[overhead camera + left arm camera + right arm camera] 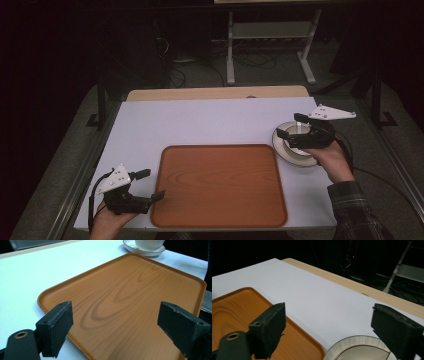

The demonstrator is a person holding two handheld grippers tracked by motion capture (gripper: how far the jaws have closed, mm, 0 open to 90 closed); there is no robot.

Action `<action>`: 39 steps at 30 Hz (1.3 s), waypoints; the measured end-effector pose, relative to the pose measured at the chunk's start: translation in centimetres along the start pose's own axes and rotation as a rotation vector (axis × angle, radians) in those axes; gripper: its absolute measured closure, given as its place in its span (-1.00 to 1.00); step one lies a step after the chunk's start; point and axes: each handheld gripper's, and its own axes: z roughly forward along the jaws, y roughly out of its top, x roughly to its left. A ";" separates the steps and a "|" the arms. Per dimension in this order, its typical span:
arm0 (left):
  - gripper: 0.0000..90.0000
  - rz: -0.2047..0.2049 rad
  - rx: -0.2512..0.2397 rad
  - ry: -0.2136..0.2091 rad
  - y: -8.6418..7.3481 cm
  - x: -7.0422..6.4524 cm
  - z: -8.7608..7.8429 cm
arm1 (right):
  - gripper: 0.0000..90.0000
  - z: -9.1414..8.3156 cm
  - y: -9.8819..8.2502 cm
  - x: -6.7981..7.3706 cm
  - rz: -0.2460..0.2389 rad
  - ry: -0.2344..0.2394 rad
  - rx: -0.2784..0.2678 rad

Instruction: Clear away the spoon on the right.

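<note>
One wooden tray (219, 185) beside cup (298, 131).

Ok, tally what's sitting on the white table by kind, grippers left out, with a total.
Brown wood-grain rectangular tray: 1
White round saucer with dark rim: 1
White ribbed cup on that saucer: 1
Total: 3
</note>
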 end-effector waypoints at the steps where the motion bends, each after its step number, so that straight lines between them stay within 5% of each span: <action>1: -0.71 0.000 0.000 0.000 0.0 0.0 0.0 | -0.70 0.1 0.1 -0.2 0.000 -0.002 0.003; 12: -0.71 -0.002 0.000 0.002 0.0 0.0 -0.1 | -0.41 1.3 0.3 -1.6 0.007 -0.011 0.057; 19: -0.71 -0.001 0.002 0.005 0.0 0.1 0.0 | 0.09 2.1 -0.2 -2.9 0.032 -0.054 0.107; 20: -0.71 0.000 0.003 0.004 0.0 0.1 0.0 | 0.29 2.4 -0.4 -3.3 0.040 -0.074 0.122; 23: -0.71 0.001 0.006 0.003 0.0 0.0 0.0 | 0.44 2.6 -0.6 -3.7 0.045 -0.086 0.131; 28: -0.71 -0.002 0.004 0.005 0.0 0.0 0.0 | 0.97 3.0 -0.9 -4.8 0.065 -0.111 0.136; 39: -0.71 -0.003 0.003 0.005 -0.1 0.0 -0.1 | 0.99 3.9 -1.8 -6.4 0.104 -0.166 0.174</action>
